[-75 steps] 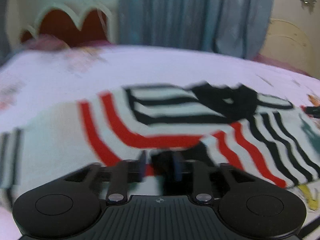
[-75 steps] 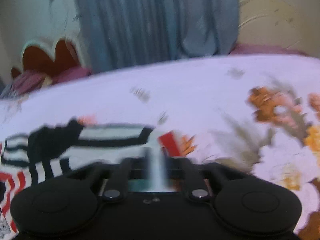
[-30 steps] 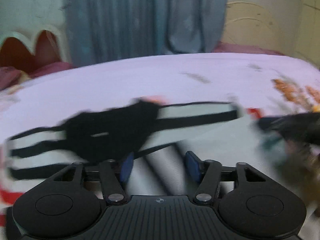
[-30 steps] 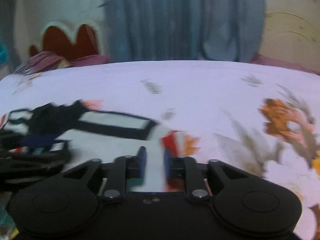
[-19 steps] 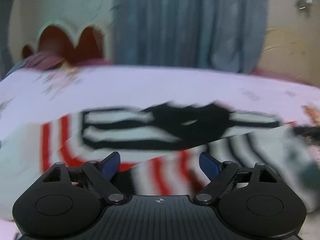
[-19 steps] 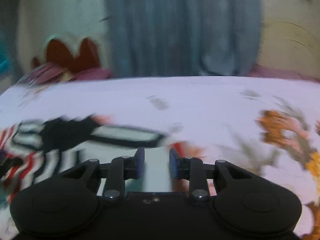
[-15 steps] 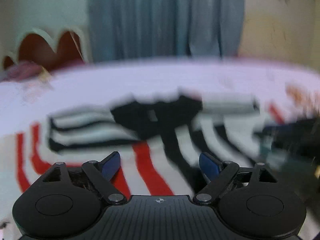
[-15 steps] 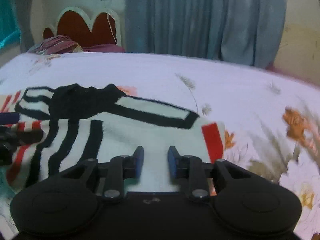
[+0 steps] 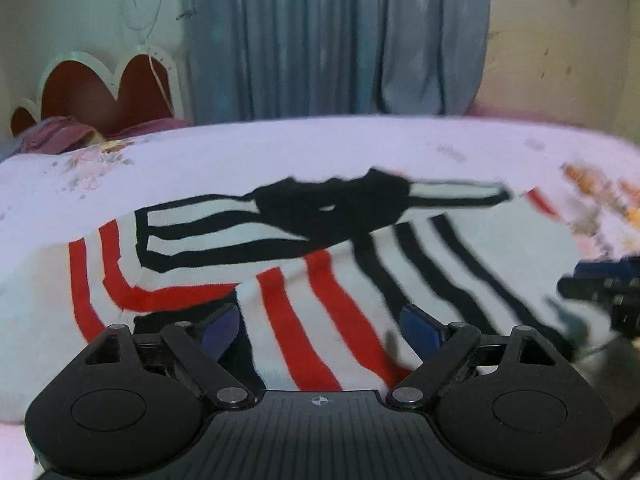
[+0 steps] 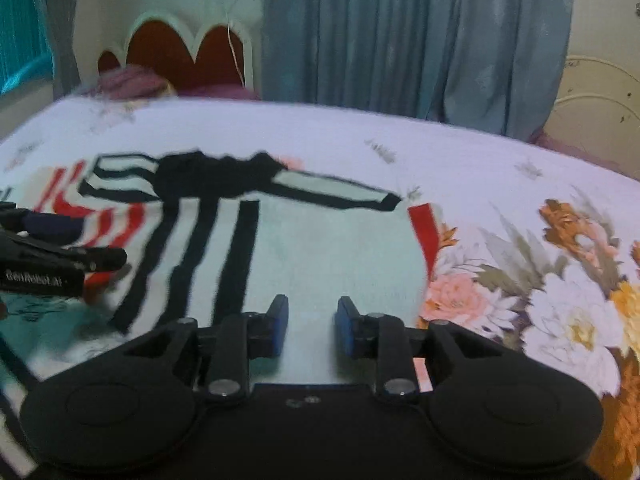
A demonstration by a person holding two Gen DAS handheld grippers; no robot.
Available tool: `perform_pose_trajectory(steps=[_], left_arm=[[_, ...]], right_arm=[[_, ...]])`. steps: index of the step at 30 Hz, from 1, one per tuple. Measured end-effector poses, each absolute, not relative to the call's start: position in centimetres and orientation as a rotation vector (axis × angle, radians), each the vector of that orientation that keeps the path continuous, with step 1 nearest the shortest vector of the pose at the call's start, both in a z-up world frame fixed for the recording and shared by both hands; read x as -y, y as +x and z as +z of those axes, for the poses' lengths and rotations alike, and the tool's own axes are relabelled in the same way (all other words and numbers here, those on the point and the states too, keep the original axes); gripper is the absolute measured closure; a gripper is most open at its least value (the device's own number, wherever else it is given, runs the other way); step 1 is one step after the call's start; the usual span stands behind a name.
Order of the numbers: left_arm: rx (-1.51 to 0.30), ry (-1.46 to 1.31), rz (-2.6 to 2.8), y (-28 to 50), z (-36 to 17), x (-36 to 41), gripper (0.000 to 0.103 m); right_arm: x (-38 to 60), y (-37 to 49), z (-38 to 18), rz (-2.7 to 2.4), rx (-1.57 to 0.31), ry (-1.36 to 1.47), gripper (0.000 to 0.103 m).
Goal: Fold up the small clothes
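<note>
A small white sweater (image 9: 460, 240) with red and black stripes and a black collar (image 9: 332, 208) lies flat on the bed. It also shows in the right wrist view (image 10: 320, 248). My left gripper (image 9: 320, 326) is wide open just above the sweater's red-striped near part, holding nothing. My right gripper (image 10: 312, 326) is partly open over the white near edge of the sweater, holding nothing. The left gripper shows at the left of the right wrist view (image 10: 60, 256), and the right gripper at the right edge of the left wrist view (image 9: 604, 284).
The bed has a pale sheet (image 10: 460, 160) with a flower print (image 10: 560, 300) on the right. A red heart-shaped headboard (image 10: 180, 56) and pink pillows (image 10: 128, 80) stand at the far left. A blue-grey curtain (image 10: 400, 32) hangs behind the bed.
Both grippers let go of the sweater and opened. The sweater now lies spread on the bed. Both grippers have drawn back toward its near edge.
</note>
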State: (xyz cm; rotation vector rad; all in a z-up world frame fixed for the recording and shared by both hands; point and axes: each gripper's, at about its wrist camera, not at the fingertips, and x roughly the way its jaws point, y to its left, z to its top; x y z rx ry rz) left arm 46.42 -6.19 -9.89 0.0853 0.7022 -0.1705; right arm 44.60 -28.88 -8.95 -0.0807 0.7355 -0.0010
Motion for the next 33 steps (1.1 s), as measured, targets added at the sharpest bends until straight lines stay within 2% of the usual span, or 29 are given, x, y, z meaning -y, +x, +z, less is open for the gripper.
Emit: perform_pose_trajectory(steps=[3, 4, 9, 11, 14, 16, 18, 22, 26, 27, 28, 33], left_arm=[[-0.798, 0.123, -0.137, 46.8, -12.1, 5.6, 0.015], [-0.781, 0.106, -0.145, 46.6, -12.7, 5.0, 0.015], [-0.762, 0.136, -0.112, 46.0, -11.4, 5.2, 0.015], [-0.813, 0.112, -0.107, 46.5, -12.4, 5.0, 0.015], [-0.811, 0.081, -0.061, 46.0, -10.9, 4.6, 0.015], [-0.78, 0.08, -0.019, 44.4, -10.0, 3.6, 0.014], [-0.789, 0.047, 0.025, 43.1, -9.8, 1.6, 0.014], [-0.789, -0.091, 0.169, 40.0, -9.5, -6.0, 0.015], [-0.714, -0.265, 0.352, 36.9, -8.8, -16.0, 0.016], [-0.689, -0.306, 0.392, 36.3, -8.9, -18.4, 0.028], [-0.675, -0.358, 0.427, 36.0, -9.0, -21.1, 0.034], [-0.614, -0.605, 0.52, 35.1, -10.6, -32.2, 0.035]], right_arm=[[29.1, 42.3, -9.9, -0.007, -0.779, -0.098, 0.079], [29.5, 41.9, -10.3, -0.01, -0.798, -0.097, 0.079], [29.4, 40.4, -8.6, -0.014, -0.729, -0.09, 0.078], [29.8, 40.5, -9.8, -0.011, -0.815, -0.074, 0.08], [29.6, 40.6, -9.6, 0.002, -0.806, -0.098, 0.081], [29.8, 40.1, -8.4, 0.011, -0.74, -0.054, 0.075], [30.2, 40.0, -7.8, 0.01, -0.716, 0.004, 0.074], [30.3, 40.3, -7.7, 0.004, -0.718, 0.061, 0.074], [29.6, 40.4, -7.5, -0.01, -0.725, 0.127, 0.074], [29.4, 40.5, -7.5, -0.019, -0.722, 0.134, 0.074], [28.9, 40.2, -7.4, -0.031, -0.72, 0.135, 0.074], [26.6, 40.9, -7.6, -0.128, -0.721, 0.15, 0.073]])
